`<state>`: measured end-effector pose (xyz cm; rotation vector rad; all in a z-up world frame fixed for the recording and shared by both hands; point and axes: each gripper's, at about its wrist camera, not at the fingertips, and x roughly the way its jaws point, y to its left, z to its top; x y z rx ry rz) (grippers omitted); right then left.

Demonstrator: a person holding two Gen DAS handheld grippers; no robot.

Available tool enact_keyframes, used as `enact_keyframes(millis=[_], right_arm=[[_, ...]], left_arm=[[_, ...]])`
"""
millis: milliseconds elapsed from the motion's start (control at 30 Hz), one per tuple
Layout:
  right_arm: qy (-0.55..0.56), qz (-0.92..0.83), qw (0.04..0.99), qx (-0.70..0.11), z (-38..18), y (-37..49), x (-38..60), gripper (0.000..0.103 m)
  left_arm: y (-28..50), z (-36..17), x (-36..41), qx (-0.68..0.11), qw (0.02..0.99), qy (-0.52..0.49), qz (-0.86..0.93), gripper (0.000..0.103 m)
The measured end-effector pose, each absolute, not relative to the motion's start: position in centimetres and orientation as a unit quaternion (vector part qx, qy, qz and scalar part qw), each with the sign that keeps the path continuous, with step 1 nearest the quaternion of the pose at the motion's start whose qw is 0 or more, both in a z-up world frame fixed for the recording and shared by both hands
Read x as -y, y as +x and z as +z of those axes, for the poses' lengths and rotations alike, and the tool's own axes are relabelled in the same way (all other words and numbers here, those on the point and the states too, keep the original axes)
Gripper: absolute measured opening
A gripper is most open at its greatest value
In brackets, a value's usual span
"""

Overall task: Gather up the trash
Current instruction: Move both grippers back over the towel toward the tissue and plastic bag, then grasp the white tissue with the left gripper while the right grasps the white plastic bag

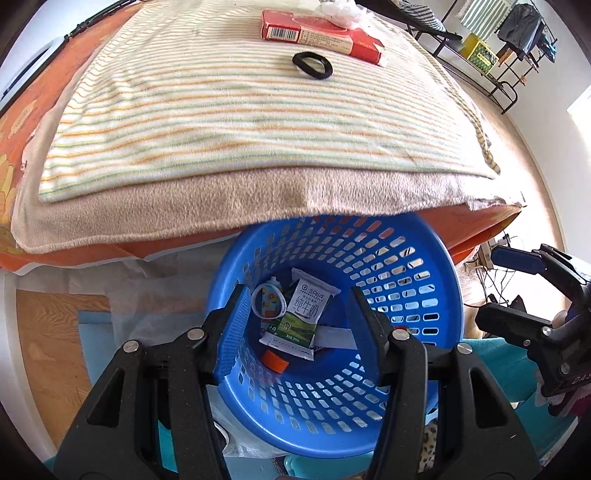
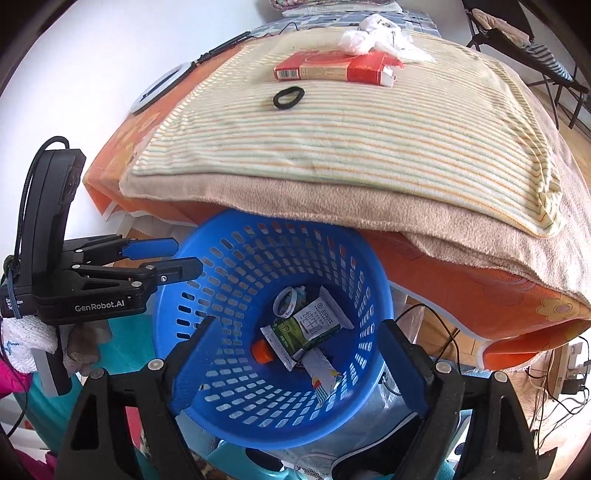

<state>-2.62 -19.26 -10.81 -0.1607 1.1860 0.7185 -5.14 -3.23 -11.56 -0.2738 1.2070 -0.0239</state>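
Observation:
A blue perforated basket (image 1: 424,295) (image 2: 221,266) stands below the bed edge. It holds a green and white milk pouch (image 1: 301,314) (image 2: 310,325), an orange cap (image 1: 275,361) (image 2: 263,350), a small ring-topped pack and other wrappers. My left gripper (image 1: 299,328) is open and empty over the basket; it also shows in the right wrist view (image 2: 177,258). My right gripper (image 2: 295,358) is open and empty over the basket; it also shows in the left wrist view (image 1: 495,284). On the striped towel (image 1: 221,110) (image 2: 369,129) lie a red box (image 1: 321,31) (image 2: 332,68), a black hair tie (image 1: 312,65) (image 2: 289,98) and crumpled white tissue (image 1: 341,11) (image 2: 373,37).
The towel lies on a beige blanket (image 1: 184,206) over an orange bedsheet (image 2: 480,295). Wooden floor (image 1: 48,350) shows at the left. A metal rack (image 1: 491,55) stands at the far right. Cables (image 2: 554,387) lie on the floor at the right.

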Motion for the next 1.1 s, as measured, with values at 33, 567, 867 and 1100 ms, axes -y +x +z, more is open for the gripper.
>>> enact_keyframes(millis=[33, 567, 867, 1100], right_arm=[[-0.071, 0.329, 0.771, -0.541, -10.3, -2.3, 19.3, 0.088], [0.020, 0.279, 0.836, -0.472, -2.5, 8.7, 21.7, 0.089], [0.070, 0.254, 0.858, -0.441, -0.1, 17.5, 21.8, 0.089], [0.090, 0.261, 0.857, -0.435, -0.2, 23.0, 19.2, 0.089]], left_arm=[[-4.8, -11.2, 3.0, -0.562, 0.817, -0.130, -0.010, 0.055], [3.0, -4.3, 1.3, -0.503, 0.854, -0.132, -0.014, 0.055], [9.1, -2.0, 2.6, -0.468, 0.871, -0.147, -0.035, 0.055], [14.4, -1.6, 3.2, -0.456, 0.873, -0.168, -0.039, 0.055]])
